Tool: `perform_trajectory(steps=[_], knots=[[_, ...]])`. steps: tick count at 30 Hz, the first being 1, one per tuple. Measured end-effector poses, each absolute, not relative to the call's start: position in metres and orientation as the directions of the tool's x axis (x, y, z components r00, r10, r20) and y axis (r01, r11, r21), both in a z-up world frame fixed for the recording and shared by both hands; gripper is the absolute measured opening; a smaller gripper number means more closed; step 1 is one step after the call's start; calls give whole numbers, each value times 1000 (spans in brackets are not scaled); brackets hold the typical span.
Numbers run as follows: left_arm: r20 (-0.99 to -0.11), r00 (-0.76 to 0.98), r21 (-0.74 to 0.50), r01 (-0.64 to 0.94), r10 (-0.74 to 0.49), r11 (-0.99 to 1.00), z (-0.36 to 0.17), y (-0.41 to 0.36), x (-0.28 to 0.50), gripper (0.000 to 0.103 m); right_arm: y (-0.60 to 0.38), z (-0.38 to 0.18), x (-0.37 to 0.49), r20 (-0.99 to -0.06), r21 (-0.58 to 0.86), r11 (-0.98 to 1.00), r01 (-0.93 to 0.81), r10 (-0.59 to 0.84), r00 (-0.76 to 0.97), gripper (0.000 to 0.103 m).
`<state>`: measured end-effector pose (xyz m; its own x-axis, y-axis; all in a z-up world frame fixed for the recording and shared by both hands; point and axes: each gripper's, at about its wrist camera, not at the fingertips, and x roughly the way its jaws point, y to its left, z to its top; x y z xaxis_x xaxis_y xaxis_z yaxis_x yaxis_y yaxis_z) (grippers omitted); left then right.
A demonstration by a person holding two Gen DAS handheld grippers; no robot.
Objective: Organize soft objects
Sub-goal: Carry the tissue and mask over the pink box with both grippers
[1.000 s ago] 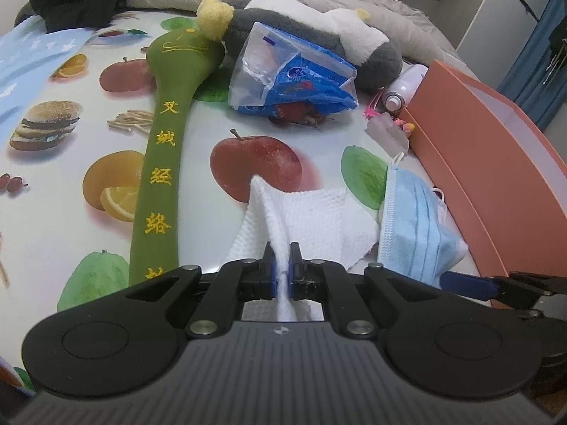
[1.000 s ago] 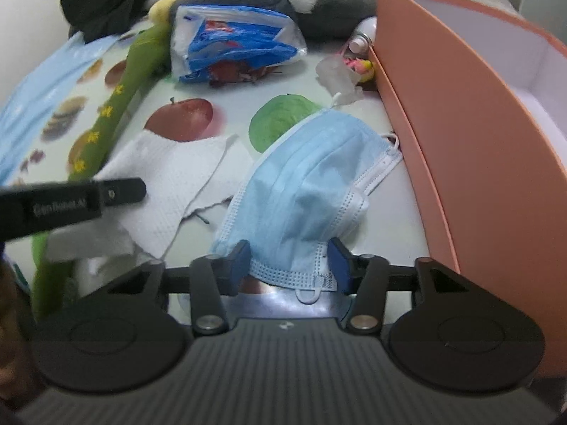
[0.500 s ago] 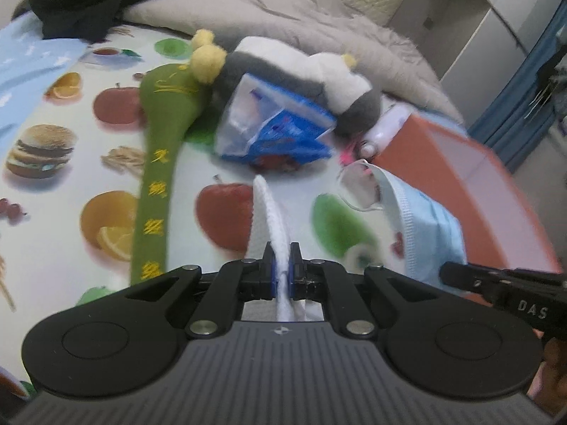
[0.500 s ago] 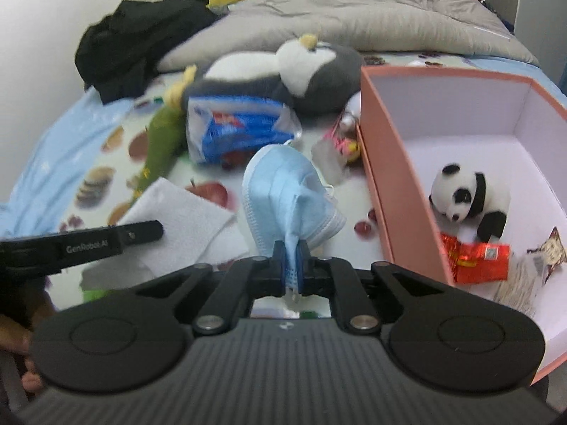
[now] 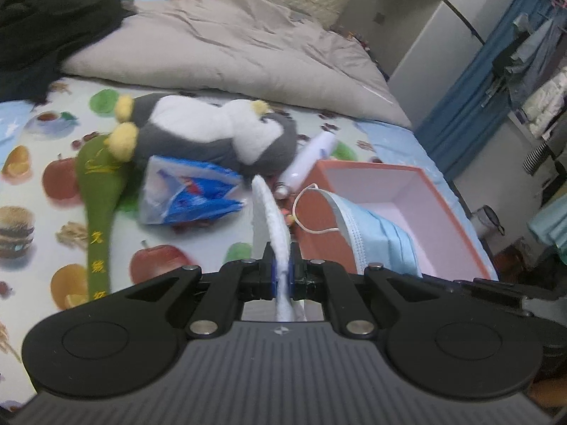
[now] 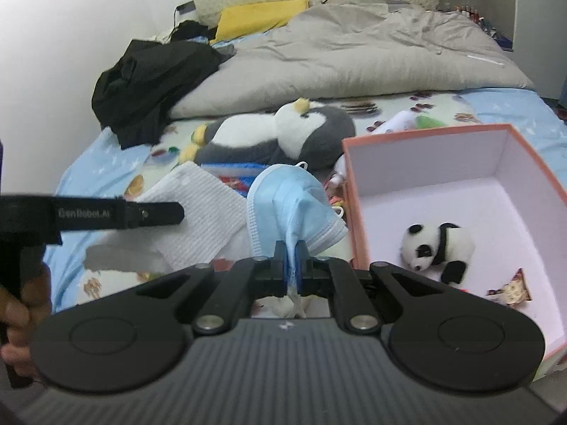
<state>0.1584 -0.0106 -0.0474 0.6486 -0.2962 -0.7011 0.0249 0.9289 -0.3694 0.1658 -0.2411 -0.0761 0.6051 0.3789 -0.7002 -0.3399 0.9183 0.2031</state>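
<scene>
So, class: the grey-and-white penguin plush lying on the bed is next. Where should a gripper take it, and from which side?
Grip the penguin plush at its yellow feet. It lies on its side and the body looks too broad for narrow fingers. The feet stick out small at the end away from the orange box. Come from above at that end, probably.

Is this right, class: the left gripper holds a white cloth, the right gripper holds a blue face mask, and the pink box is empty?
Not quite. The left gripper does pinch the white cloth and the right gripper the blue face mask, but the pink box is not empty: the right wrist view shows a small panda plush in it.
</scene>
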Motion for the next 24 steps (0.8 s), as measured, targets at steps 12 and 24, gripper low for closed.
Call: perform_trajectory(steps=[12, 24], knots=[[-783, 513, -346, 111, -352, 932, 6, -100, 195, 7, -328, -41, 153, -703, 191, 963, -190, 269, 658, 8], [-838, 406, -274, 265, -364, 925, 1, -204, 228, 7, -397, -54, 158, -736, 187, 982, -40, 167, 657, 8]])
